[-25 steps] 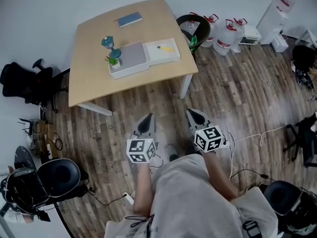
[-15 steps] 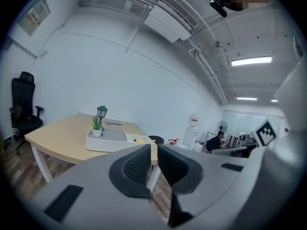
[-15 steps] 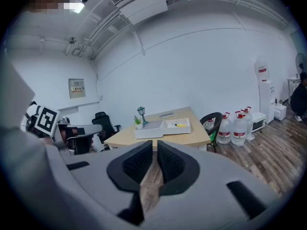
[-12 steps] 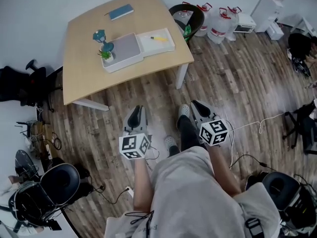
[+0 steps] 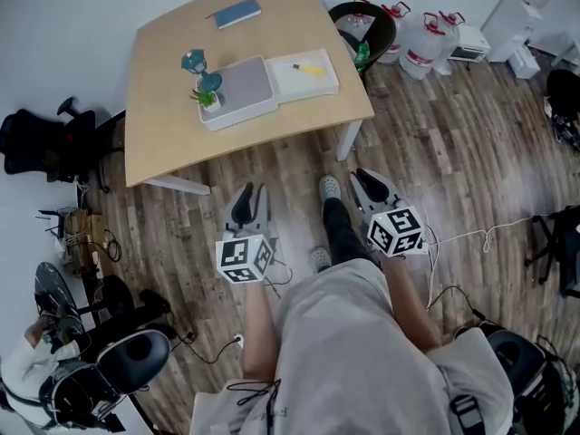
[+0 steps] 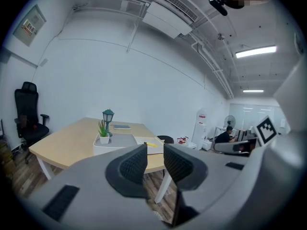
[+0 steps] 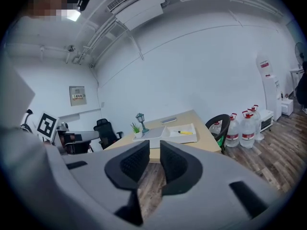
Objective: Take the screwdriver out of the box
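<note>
A smooth white box (image 5: 245,114) sits on the matt wooden table (image 5: 163,107).

I see a yellow screwdriver (image 5: 308,68), a white and grey box (image 5: 237,116), a blue book (image 5: 236,12) and a pale tan table (image 5: 168,130).

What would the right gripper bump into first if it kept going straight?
Probably the table's near edge; only bare floor lies before the right gripper, whose empty jaws have just been opening. Tilted slightly down, it might meet floor first.
</note>
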Demonstrator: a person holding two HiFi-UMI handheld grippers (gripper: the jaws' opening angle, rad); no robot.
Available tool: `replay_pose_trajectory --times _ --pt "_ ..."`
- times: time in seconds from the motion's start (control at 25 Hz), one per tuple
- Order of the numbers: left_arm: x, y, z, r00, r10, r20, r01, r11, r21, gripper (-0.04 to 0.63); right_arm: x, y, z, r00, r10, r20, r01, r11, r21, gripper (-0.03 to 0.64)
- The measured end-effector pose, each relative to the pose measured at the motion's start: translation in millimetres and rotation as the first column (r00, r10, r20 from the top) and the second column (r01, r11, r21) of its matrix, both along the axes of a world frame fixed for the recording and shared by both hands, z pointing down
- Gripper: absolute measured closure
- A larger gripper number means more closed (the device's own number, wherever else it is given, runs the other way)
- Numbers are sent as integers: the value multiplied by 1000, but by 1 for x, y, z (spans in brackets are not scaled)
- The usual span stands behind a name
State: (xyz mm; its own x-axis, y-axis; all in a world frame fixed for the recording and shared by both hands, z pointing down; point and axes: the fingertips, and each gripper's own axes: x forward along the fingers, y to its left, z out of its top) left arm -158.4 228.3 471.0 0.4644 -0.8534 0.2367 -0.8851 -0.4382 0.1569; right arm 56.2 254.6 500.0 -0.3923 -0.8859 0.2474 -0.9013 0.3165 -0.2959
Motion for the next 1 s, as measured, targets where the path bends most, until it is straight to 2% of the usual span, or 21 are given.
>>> replay_pose_trajectory --times 0.32,0.52,0.72,1.0 --pt "15 -76 -1 999 31 18 -30 999 -20 502 15 -77 0 1000 9 2 -9 1000 -11 527" --pt "35 -124 5 996 80 31 -78 995 -63 503 27 -131 1 1000 6 7 -5 1000 -15 531" --pt "44 -163 2 997 59 40 -55 995 -78 505 32 -183 -5 998 -30 -61 29 1000 -8 532" --pt "42 -212 4 994 13 107 0 993 -118 508 43 -252 7 999 -46 -7 45 998 -34 543"
